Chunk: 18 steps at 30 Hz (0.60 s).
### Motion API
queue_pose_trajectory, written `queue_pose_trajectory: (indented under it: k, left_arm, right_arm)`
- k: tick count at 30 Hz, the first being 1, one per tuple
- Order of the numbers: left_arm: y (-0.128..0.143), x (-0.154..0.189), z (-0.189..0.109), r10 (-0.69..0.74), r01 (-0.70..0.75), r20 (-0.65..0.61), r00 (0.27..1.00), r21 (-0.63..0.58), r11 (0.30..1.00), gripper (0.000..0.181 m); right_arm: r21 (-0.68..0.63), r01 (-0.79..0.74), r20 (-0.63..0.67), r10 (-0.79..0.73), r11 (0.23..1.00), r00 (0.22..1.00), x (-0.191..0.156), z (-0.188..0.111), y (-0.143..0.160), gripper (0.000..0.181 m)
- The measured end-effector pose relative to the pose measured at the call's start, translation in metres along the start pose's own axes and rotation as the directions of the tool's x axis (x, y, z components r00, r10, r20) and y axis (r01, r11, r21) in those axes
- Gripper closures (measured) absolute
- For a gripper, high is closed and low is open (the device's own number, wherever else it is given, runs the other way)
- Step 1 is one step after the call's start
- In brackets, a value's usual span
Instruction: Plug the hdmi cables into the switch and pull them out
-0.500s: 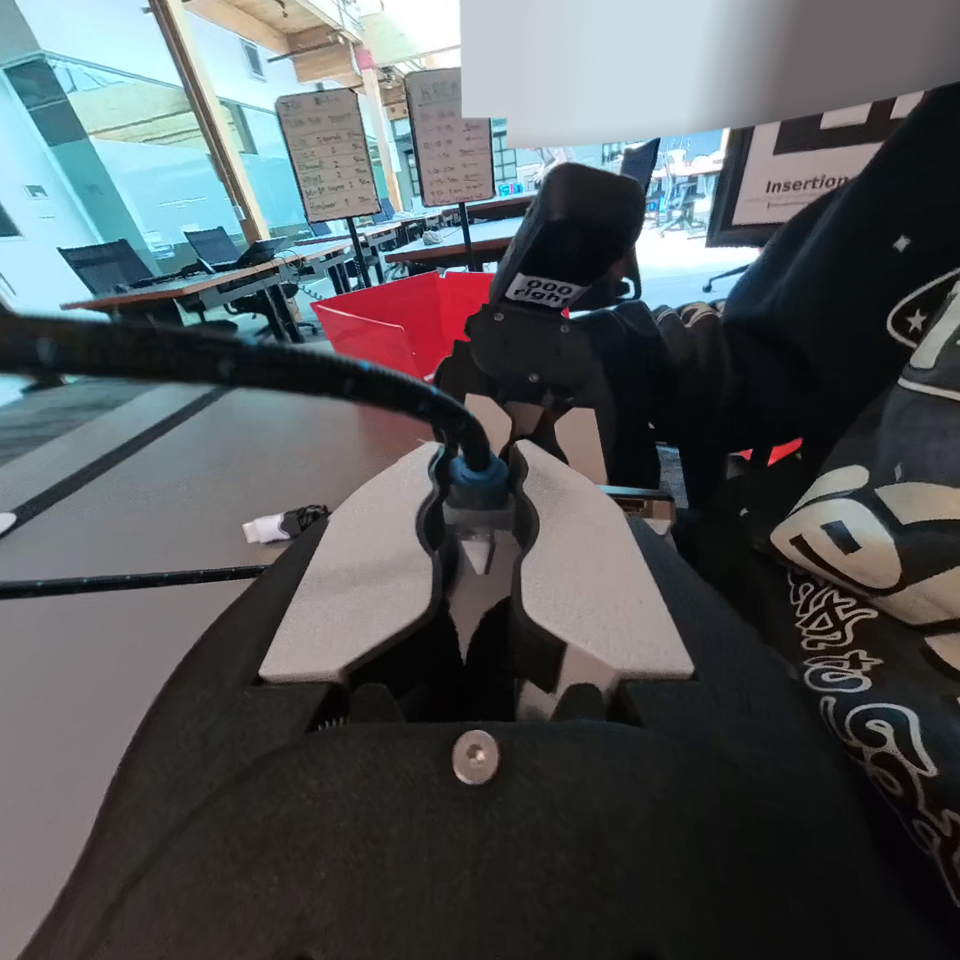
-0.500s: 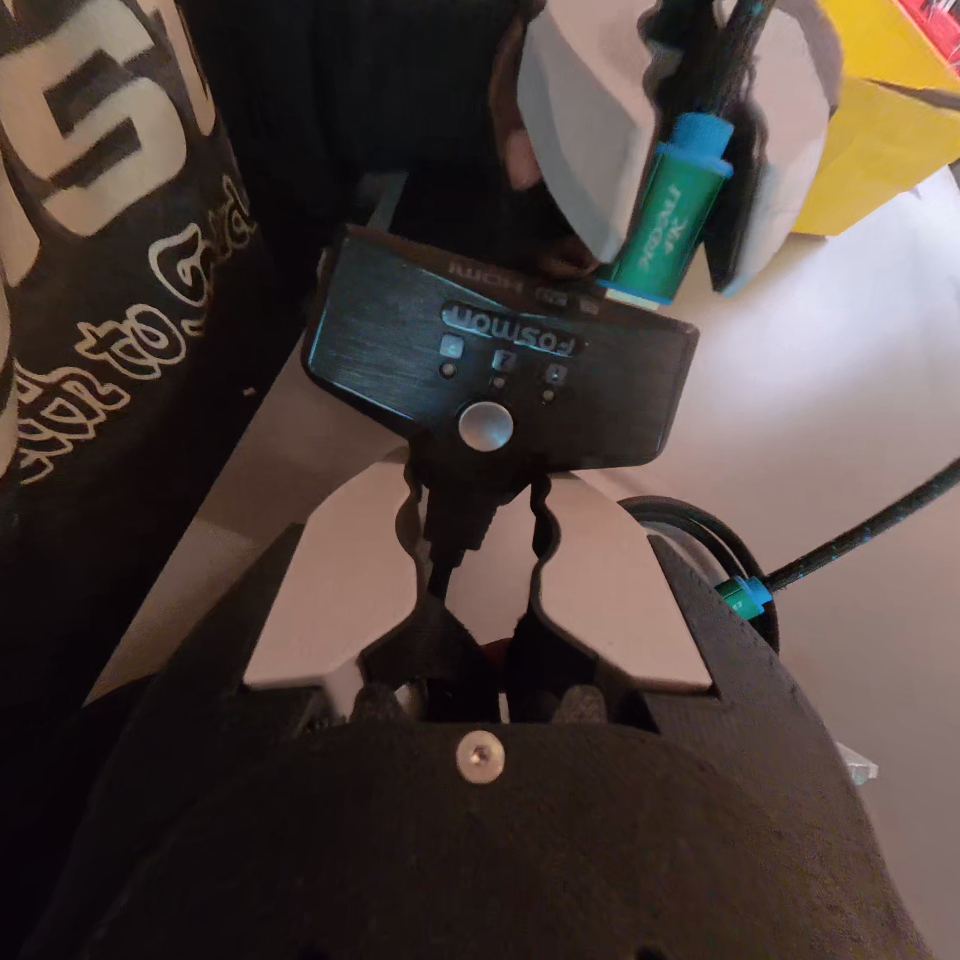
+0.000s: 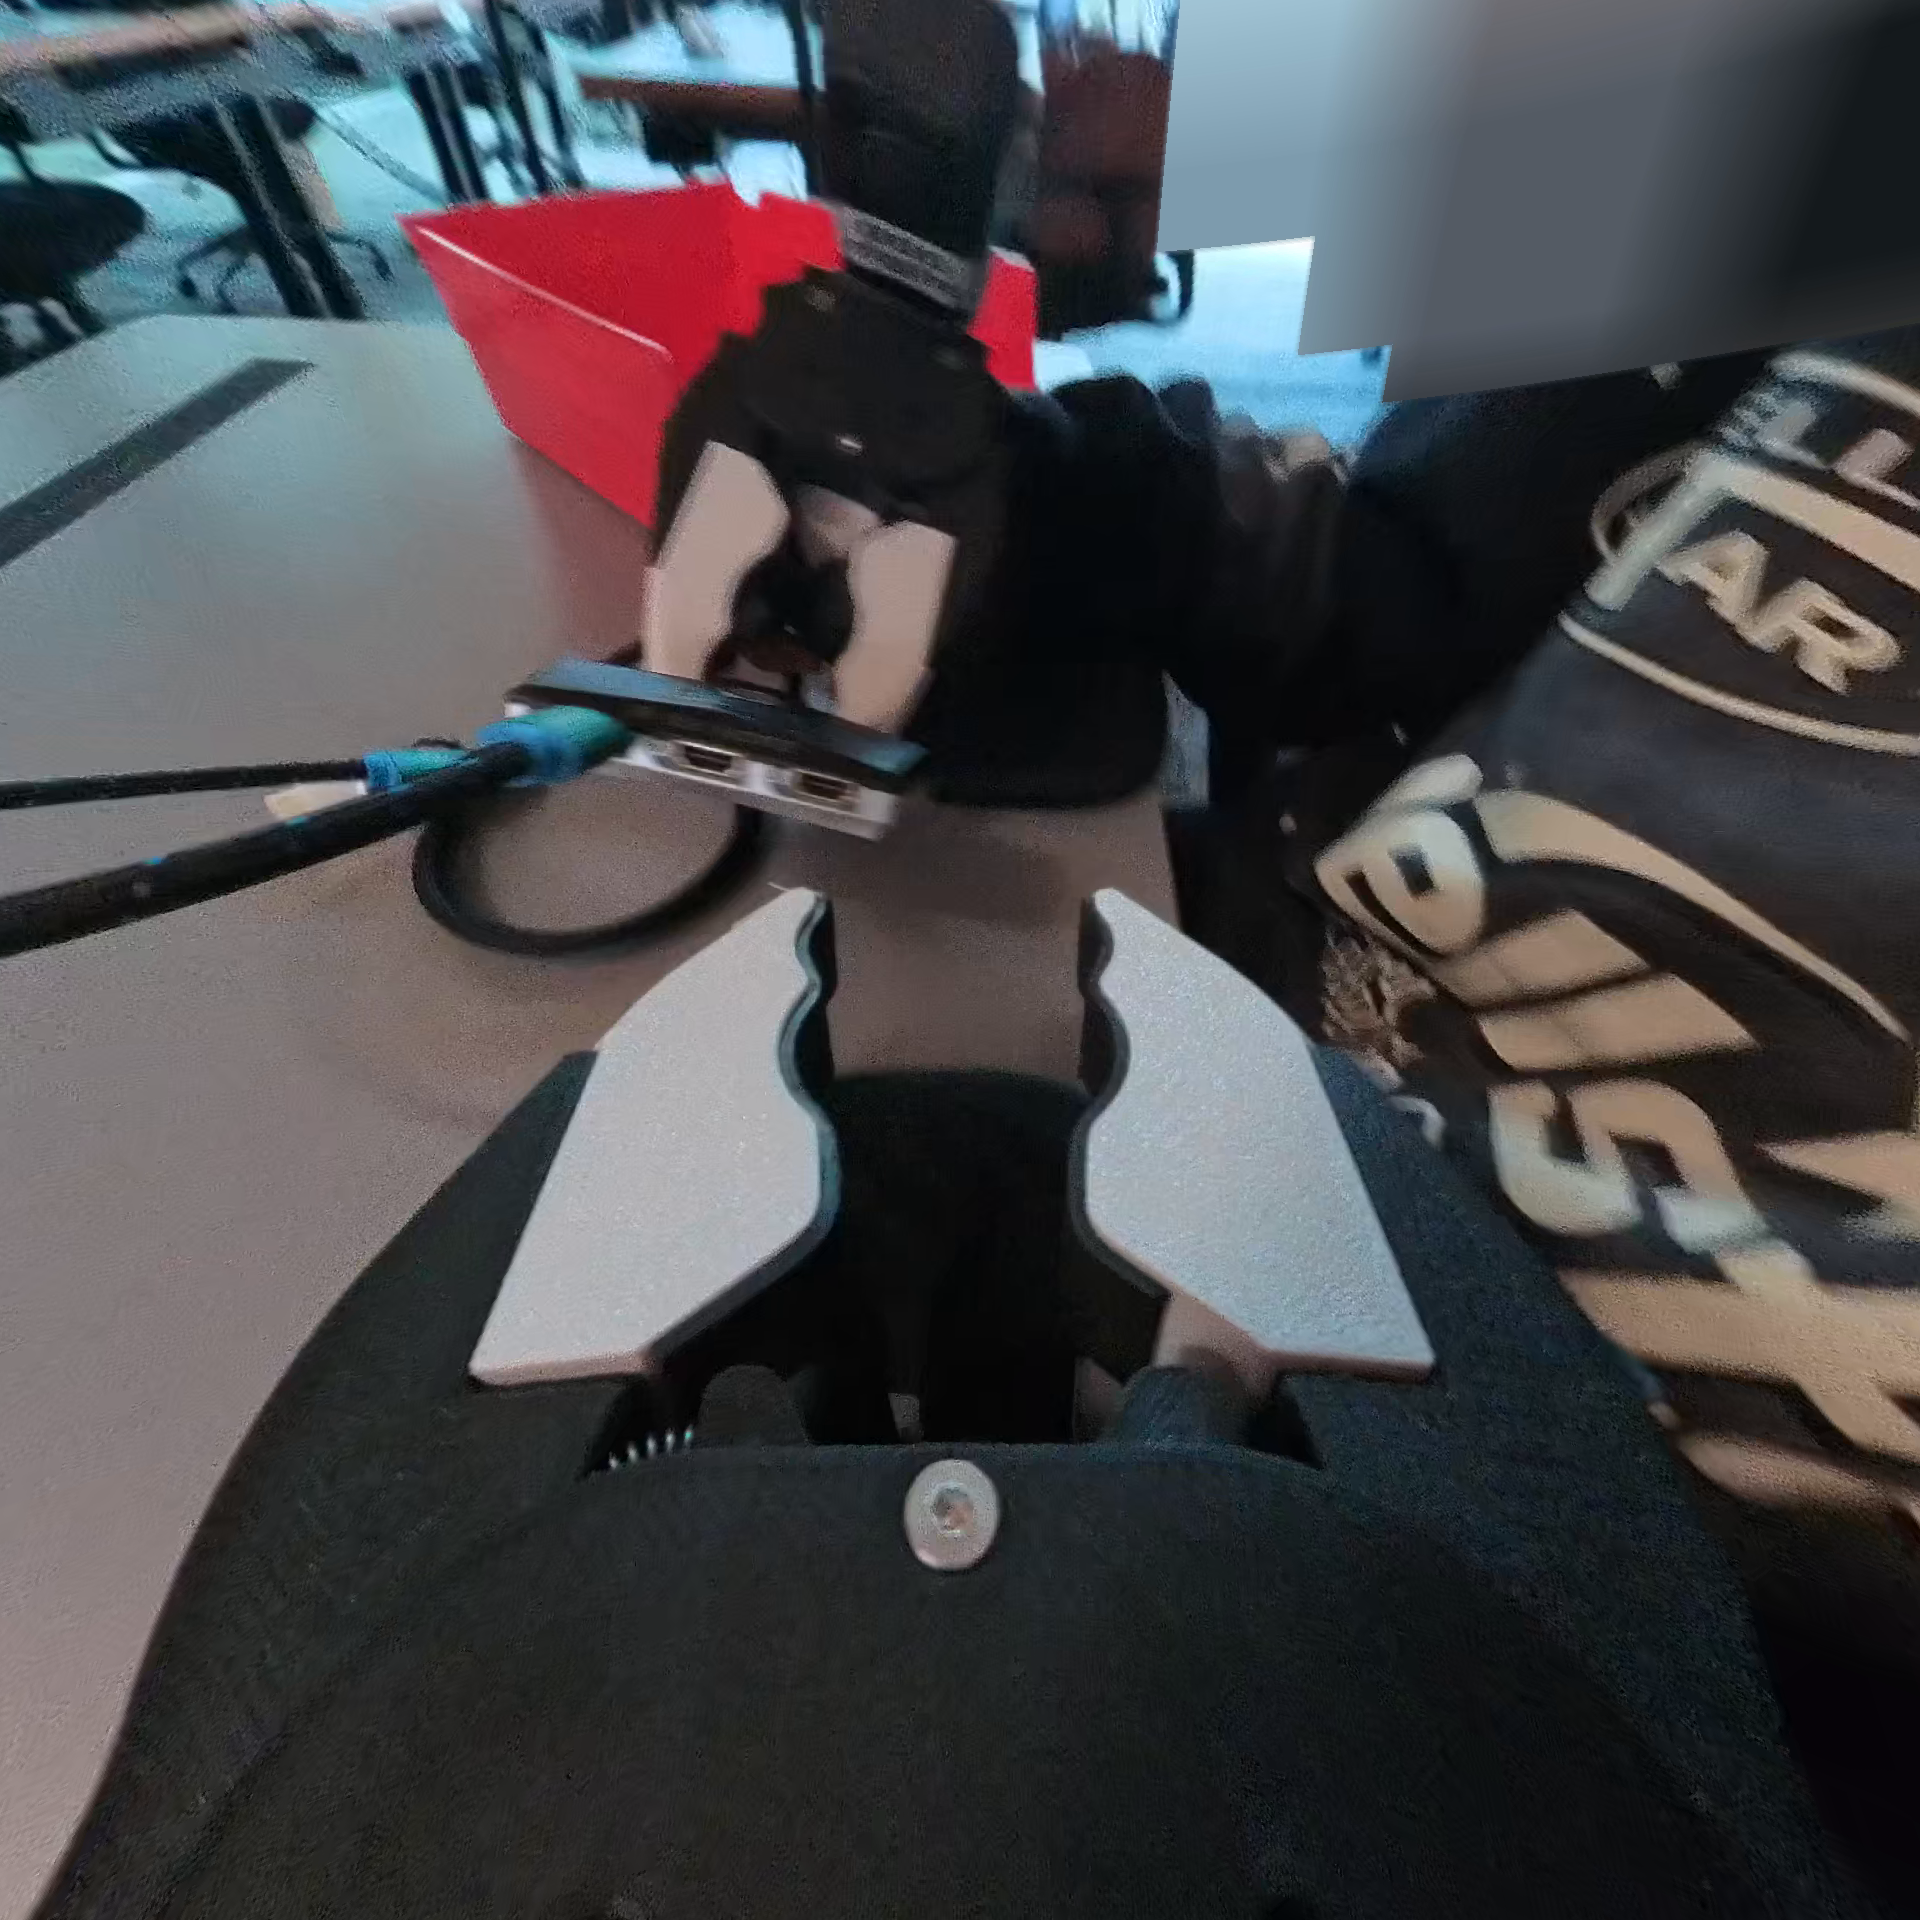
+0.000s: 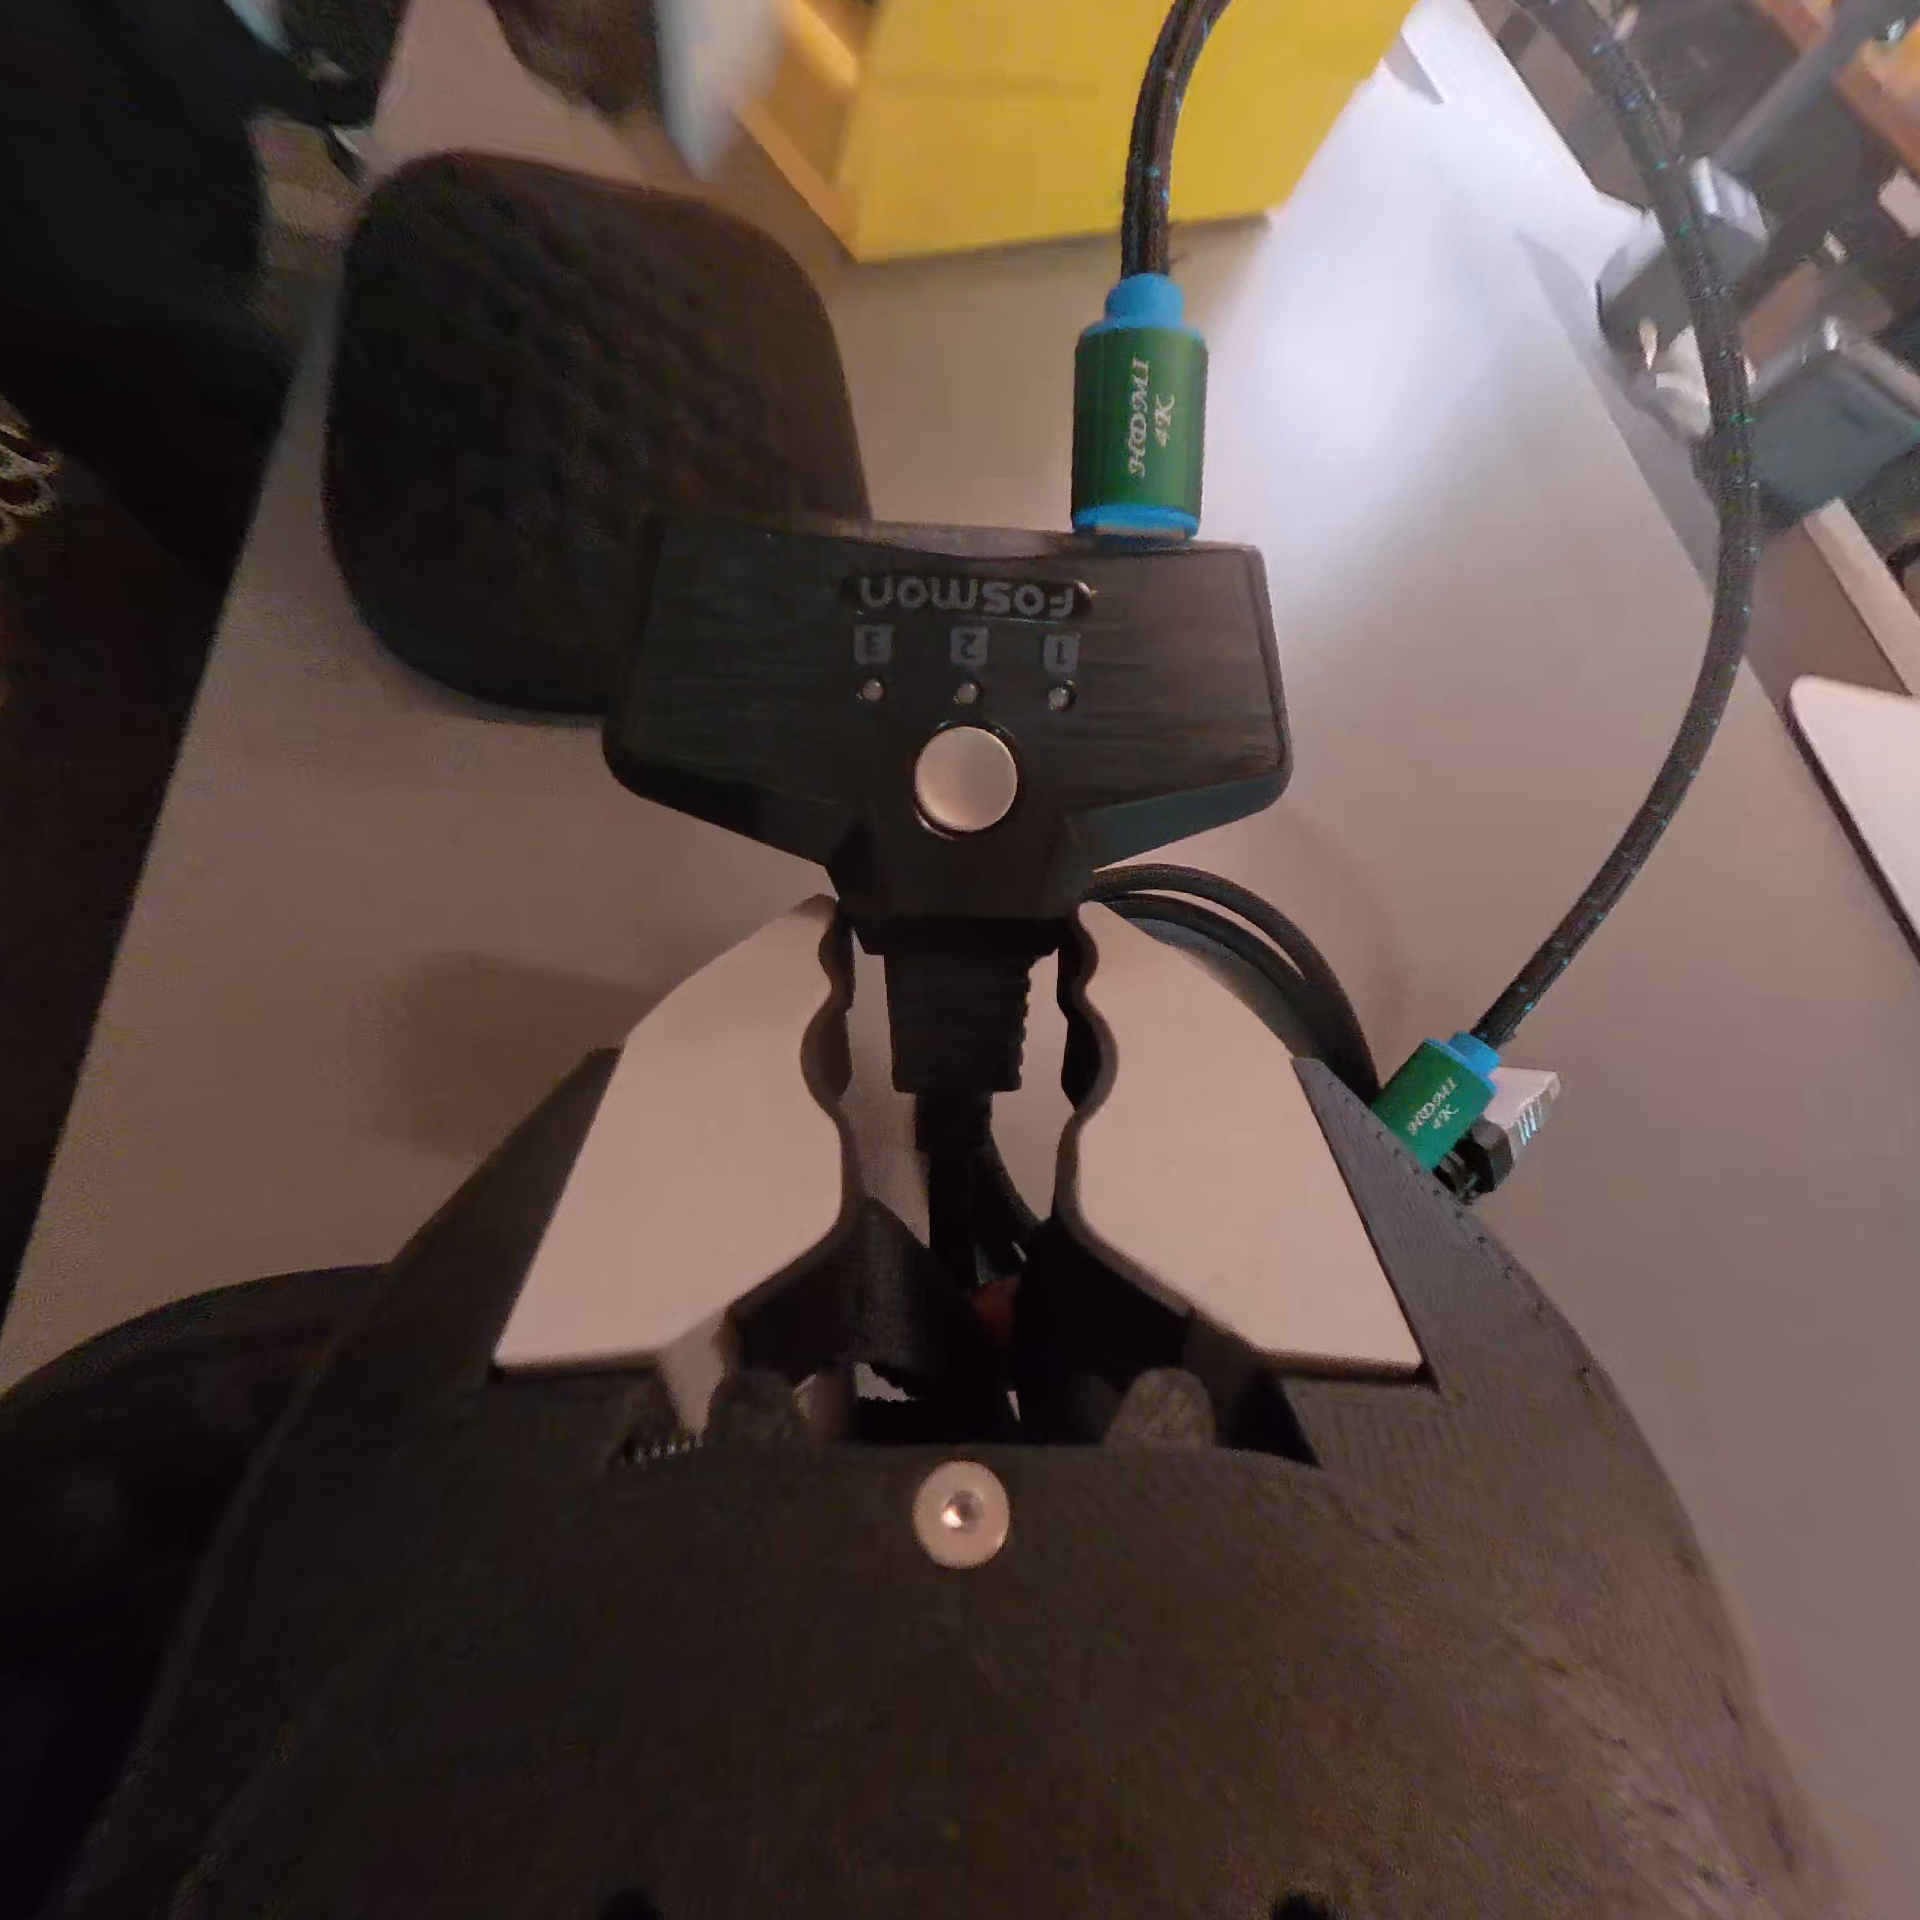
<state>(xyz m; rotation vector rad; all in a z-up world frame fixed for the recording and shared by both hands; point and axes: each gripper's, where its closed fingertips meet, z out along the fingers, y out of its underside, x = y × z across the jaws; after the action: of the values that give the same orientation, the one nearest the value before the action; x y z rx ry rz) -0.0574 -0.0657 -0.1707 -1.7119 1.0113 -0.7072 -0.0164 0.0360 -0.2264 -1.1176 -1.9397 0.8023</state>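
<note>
Now holding the switch steady above the desk, with the right gripper clamped around the ribbed collar where the switch's own black lead exits, leaving the port edge free and facing away toward twelve o'clock. Sitting seated in the port at one o'clock of the switch body: a green plug, its braided cable rising out of frame. Lying loose on the desk at about four o'clock, just beside the gripper housing: a second green plug, not yet inserted. Hanging back at six o'clock in the left wrist view, the left gripper, jaws spread wide and gripping nothing, well apart from the switch. Showing two vacant ports toward that gripper, so likely waiting on the next cable. Resting behind, at twelve o'clock, a red bin; in the right wrist view, a yellow bin.
</note>
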Motion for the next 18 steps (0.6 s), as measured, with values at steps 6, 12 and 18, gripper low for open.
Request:
queue_pose_trajectory:
  k: [6, 12, 18]
  left_arm:
    - [-0.030, -0.011, -0.118, 0.150, -0.095, 0.516, 0.843, -0.132, 0.987, 0.138]
    - [0.048, -0.063, -0.257, 0.148, 0.408, 0.909, 0.389, -0.314, 0.857, 0.141]
    - [0.134, -0.078, -0.305, 0.131, 0.814, 0.953, 0.275, -0.303, 0.495, 0.154]
  right_arm:
    - [-0.055, -0.048, -0.010, 0.047, 0.997, 0.999, 0.002, 0.006, 0.009, 0.137]
    - [0.303, -0.144, -0.016, 0.156, 0.942, 0.988, 0.017, -0.023, -0.042, 0.135]
    - [0.278, -0.108, -0.083, 0.136, 0.954, 0.987, 0.022, -0.023, -0.037, 0.136]
